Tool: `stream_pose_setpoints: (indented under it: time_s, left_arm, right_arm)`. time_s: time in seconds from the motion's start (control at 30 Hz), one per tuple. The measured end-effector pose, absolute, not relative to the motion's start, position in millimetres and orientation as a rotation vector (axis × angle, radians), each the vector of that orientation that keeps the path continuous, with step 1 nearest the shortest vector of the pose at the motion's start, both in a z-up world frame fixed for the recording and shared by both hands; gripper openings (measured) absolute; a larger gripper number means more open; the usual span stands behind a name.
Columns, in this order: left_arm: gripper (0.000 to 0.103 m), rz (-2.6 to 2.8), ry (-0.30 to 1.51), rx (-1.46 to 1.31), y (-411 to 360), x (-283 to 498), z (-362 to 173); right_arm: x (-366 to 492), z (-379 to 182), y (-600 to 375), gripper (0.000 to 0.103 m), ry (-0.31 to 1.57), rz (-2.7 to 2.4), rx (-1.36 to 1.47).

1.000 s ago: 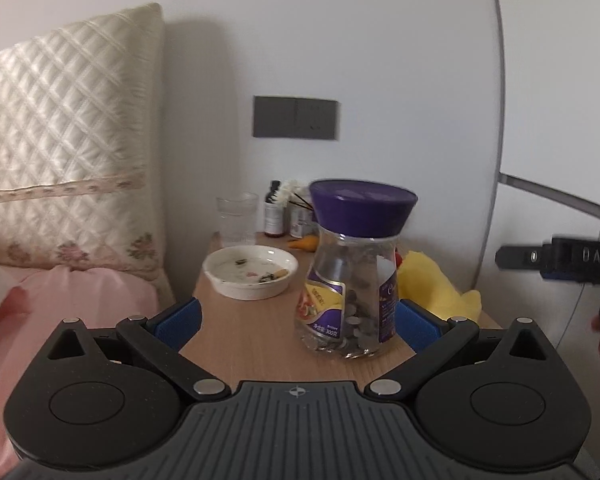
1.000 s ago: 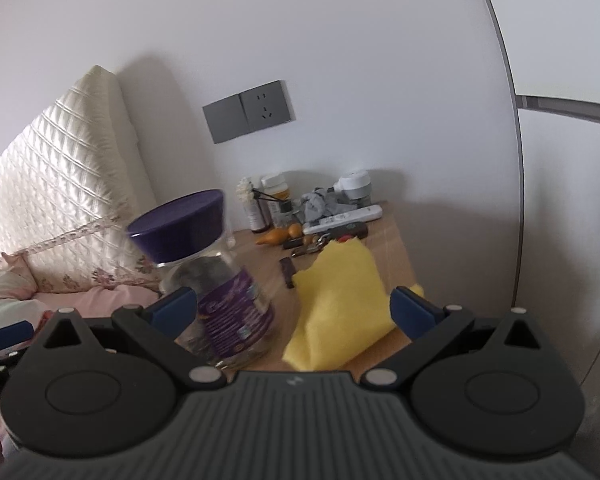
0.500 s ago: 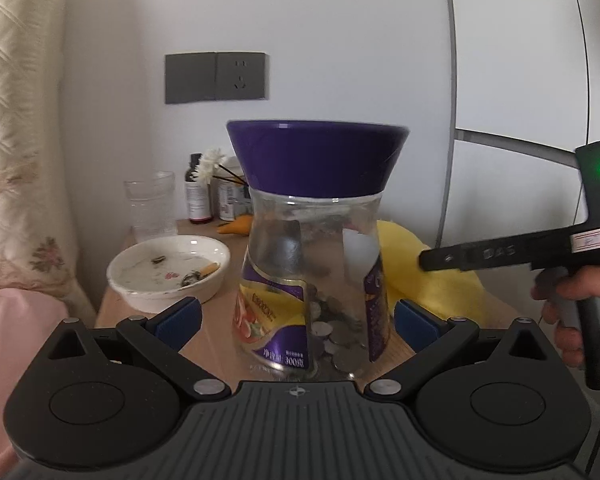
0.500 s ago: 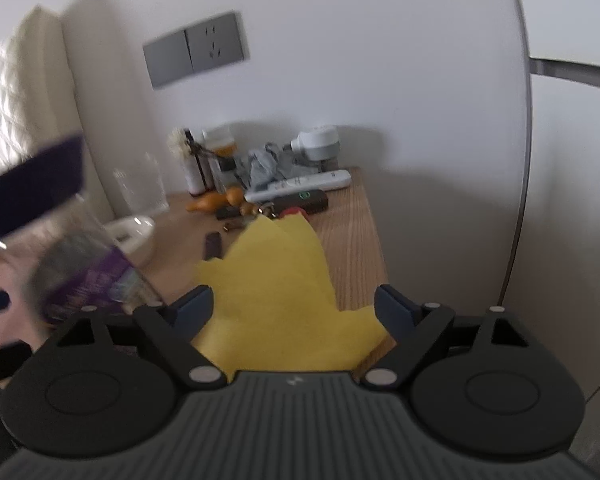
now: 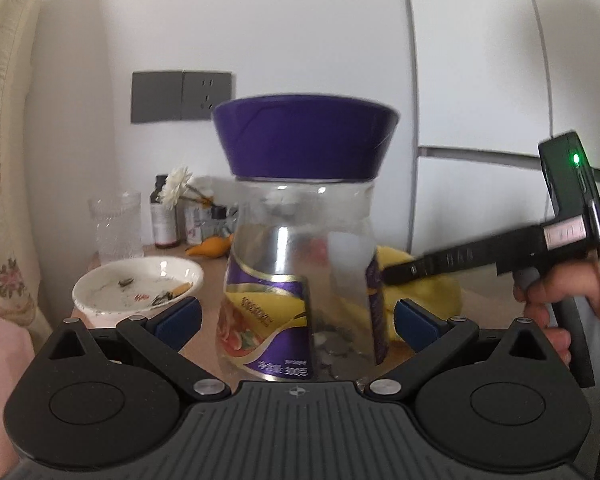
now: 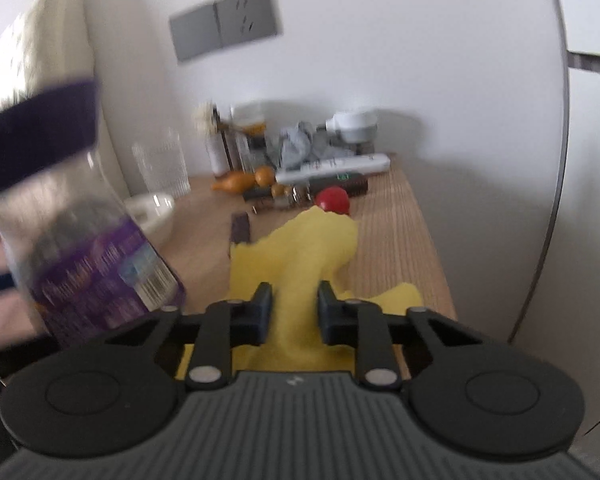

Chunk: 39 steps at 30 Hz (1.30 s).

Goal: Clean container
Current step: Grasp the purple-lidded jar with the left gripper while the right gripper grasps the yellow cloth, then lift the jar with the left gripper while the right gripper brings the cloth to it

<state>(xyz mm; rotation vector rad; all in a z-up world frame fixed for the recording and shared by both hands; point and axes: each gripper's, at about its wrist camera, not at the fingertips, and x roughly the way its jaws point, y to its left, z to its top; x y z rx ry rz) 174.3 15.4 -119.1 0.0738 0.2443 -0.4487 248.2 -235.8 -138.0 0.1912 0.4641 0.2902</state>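
Container [image 5: 300,280], a purple-lidded jar, stands on the table [image 6: 396,240] between the spread left tool [image 5: 298,318], positioned to steady it, while the right tool [image 6: 292,314] pinches the yellow cloth [image 6: 300,252] for wiping.

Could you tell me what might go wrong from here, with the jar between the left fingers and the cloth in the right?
1. The left gripper is open around the jar; its pads look clear of the plastic, so the jar could tip or slide once wiping starts.
2. The right gripper is pinching only a fold of the yellow cloth, which might slip out.
3. The dish and glass stand close by and could be knocked.
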Motion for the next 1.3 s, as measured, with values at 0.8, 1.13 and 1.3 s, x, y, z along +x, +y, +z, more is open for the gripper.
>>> stream_pose_setpoints:
  time_s: [0.8, 1.13, 1.3]
  left_arm:
    - [0.083, -0.431, 0.184, 0.116, 9.5, 165.5, -127.2]
    - [0.083, -0.386, 0.223, 0.193, -7.4, 156.2, -117.9]
    - [0.088, -0.357, 0.221, 0.161, -10.9, 161.6, -112.5]
  right_arm:
    - [210.5, -163.3, -259.5, 0.022, 0.463, 0.389, 0.972]
    - [208.8, -147.6, -258.0, 0.022, 0.412, 0.475, 1.004]
    - [211.7, -173.1, -266.4, 0.022, 0.471, 0.419, 1.038]
